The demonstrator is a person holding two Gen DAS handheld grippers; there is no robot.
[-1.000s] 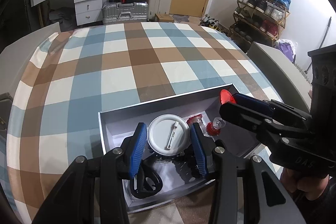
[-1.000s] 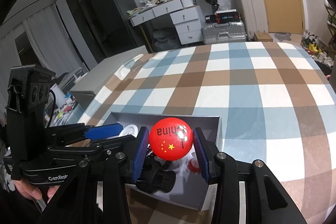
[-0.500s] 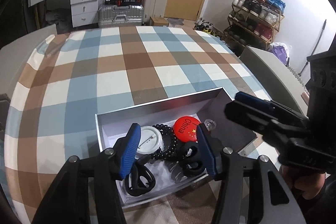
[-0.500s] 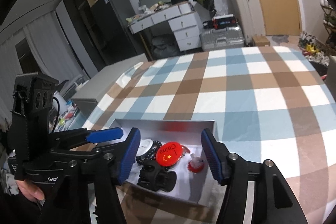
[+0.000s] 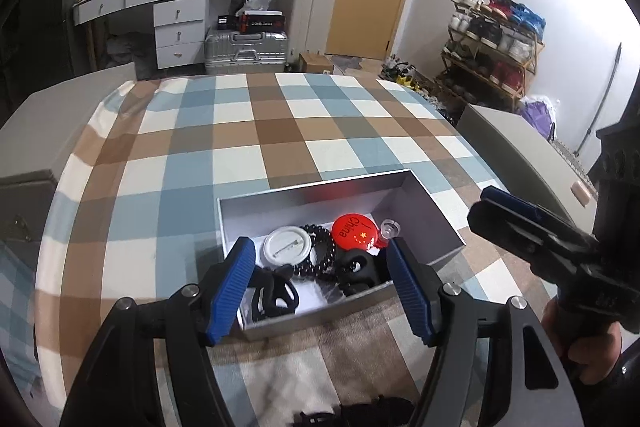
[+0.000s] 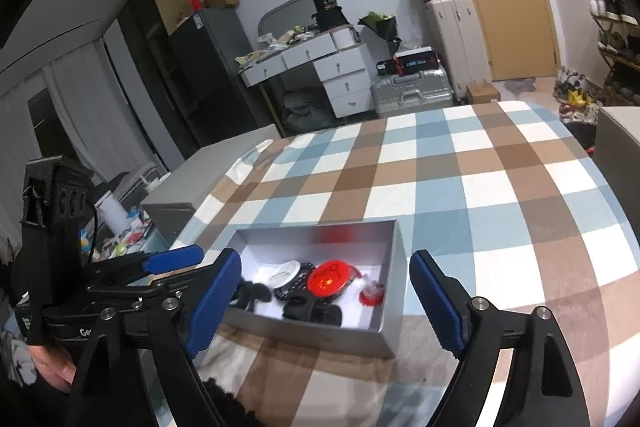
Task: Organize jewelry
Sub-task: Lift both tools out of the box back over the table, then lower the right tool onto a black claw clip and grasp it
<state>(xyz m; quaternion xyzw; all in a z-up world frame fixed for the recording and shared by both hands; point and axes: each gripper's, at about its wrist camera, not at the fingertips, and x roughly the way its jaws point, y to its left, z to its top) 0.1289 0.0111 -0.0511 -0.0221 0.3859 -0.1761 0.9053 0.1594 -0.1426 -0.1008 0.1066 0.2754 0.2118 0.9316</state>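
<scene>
A grey open box (image 5: 304,197) (image 6: 390,259) sits on the checked tablecloth. Inside lie a red round badge (image 5: 354,231) (image 6: 330,277), a white round badge (image 5: 287,249) (image 6: 286,271), a black bead bracelet (image 5: 320,255) (image 6: 294,285), black hair clips (image 5: 356,269) (image 6: 312,313) and a small clear and red piece (image 5: 389,229) (image 6: 371,293). My left gripper (image 5: 322,287) is open and empty, above the box's near edge. My right gripper (image 6: 326,305) is open and empty, raised in front of the box; it also shows in the left wrist view (image 5: 516,223).
The checked tablecloth (image 5: 280,131) (image 6: 460,187) covers the table. Grey blocks flank the table's left (image 6: 208,179) and right (image 5: 516,139). A dark object (image 5: 352,413) lies at the near edge. Suitcases, a desk and a shoe rack stand behind.
My right gripper opened and let the red badge drop into the box, then drew back and up. My left gripper opened wider and pulled back from the white badge.
</scene>
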